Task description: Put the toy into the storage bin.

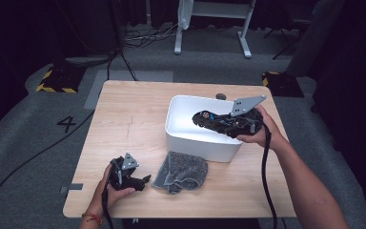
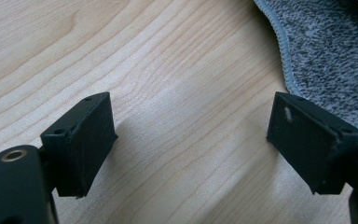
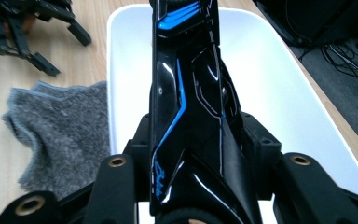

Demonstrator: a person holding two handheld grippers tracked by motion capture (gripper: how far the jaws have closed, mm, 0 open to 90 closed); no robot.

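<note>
Seemingly past the halfway mark, judging by the layout. Clamped between the jaws of the right gripper [image 1: 221, 123]: a glossy black item with blue stripes [image 3: 186, 93], pinched from both sides near its rear end, nose pointing left across the white tub [image 1: 181, 102]. Held over the tub's open inside, at about rim height, at the right, far part of the table [image 1: 128, 119]. Impossible to tell whether touching the tub floor; probably hanging clear of it.

Done, then, as far as can be judged: picked up, carried over the rim and lined up above the tub.

Left to do, most likely: lowering onto the white floor, letting go, then drawing the right gripper back out without dragging the item along.

Parked at the near left of the table, the left gripper [image 2: 191, 140]: jaws spread wide, grasping nothing, bare wood between the pads. Just to its right, a crumpled grey cloth [image 1: 181, 171], lying flat on the wood in front of the tub's near wall, close to it, and touched by neither gripper.
</note>
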